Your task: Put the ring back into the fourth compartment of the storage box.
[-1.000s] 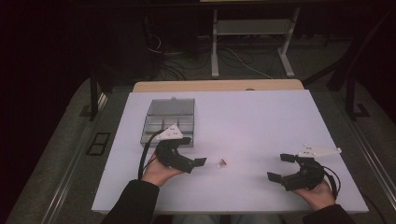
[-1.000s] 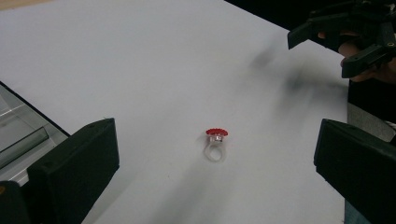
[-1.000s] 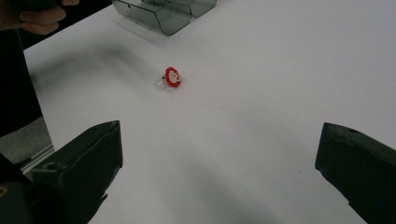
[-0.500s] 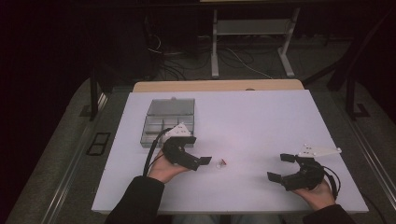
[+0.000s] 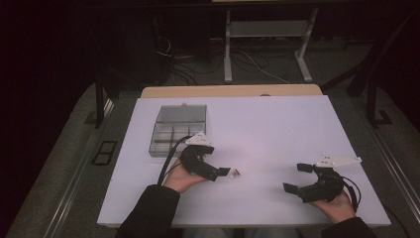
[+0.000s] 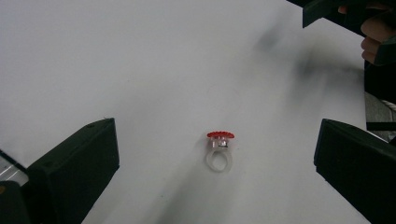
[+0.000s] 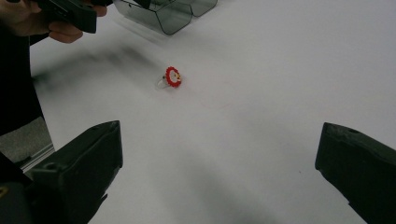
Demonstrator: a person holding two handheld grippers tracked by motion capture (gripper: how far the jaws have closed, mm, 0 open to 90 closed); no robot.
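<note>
— What is lying on the white surface [image 5: 277, 129] now?

— A small ring [image 6: 219, 151] with a red top and a clear band. It is lying on its side near the front half of the surface, in front of the left tool [image 5: 224, 172], between its two black jaws but not touching either of them. In the high view it is just beside the tip of that tool.

— So the left tool is grasping nothing?

— Nothing. Its jaws are standing wide apart (the ring is sitting free in the gap), and a hand [image 5: 181, 179] is holding it low over the surface.

— And the right tool [image 5: 297, 178]?

— It is well apart from the ring, toward the right front corner, and it is also released, with jaws spread and nothing between them. In its own view it is looking across the surface at the ring.

— Anything else there?

— A clear grey box [image 5: 178, 128] with compartments is standing behind the left hand, near the back left part of the surface. I cannot tell what is inside it.
</note>
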